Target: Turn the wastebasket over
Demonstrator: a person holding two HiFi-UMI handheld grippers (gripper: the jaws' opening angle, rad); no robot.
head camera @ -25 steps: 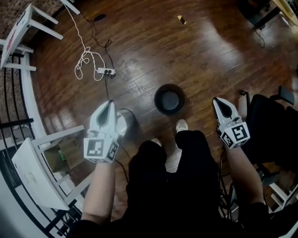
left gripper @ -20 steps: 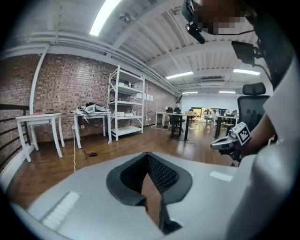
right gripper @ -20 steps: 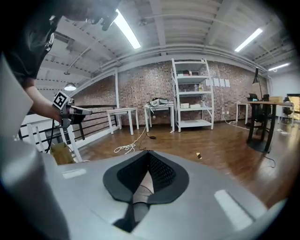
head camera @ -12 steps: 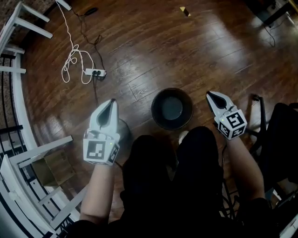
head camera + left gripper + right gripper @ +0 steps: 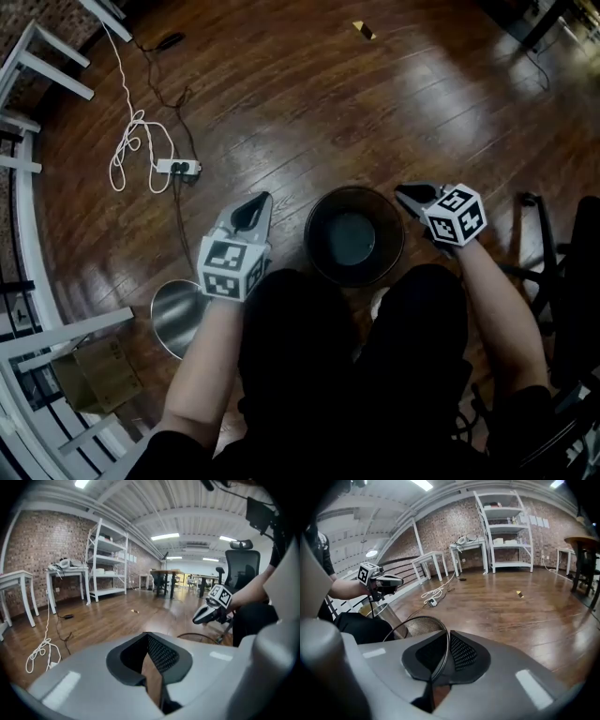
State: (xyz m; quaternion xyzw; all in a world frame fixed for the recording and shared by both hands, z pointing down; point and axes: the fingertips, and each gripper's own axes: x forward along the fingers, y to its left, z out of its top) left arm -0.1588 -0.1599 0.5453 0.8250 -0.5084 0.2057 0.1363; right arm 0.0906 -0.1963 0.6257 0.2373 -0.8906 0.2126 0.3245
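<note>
The brown wood floor (image 5: 309, 103) fills most of the head view. A person in black trousers (image 5: 356, 375) is bent over it, with an arm on each side. White tables (image 5: 37, 56) stand along the left edge and a black chair (image 5: 572, 281) is at the right edge.

The wastebasket (image 5: 328, 258) is a round black mesh one. It stands the right way up on the floor, mouth open to the top, just in front of the person's knees and between the two grippers.

A shiny silver can (image 5: 178, 319) stands on the floor to the left, near the person's left arm. A brown box (image 5: 94, 375) sits under a white table close by.

The left gripper (image 5: 261, 199) is near the wastebasket's left side but does not touch it. Its jaws are closed, tips together, with nothing in them.

The right gripper (image 5: 405, 194) is at the wastebasket's top right edge. Its jaws are almost together and just starting to open, with the thin wire rim of the wastebasket squeezed between the pads.

A white cord (image 5: 127, 150) lies in loops next to a power strip (image 5: 176, 168). A tiny yellow scrap (image 5: 364, 30) lies far off on the floor.
</note>
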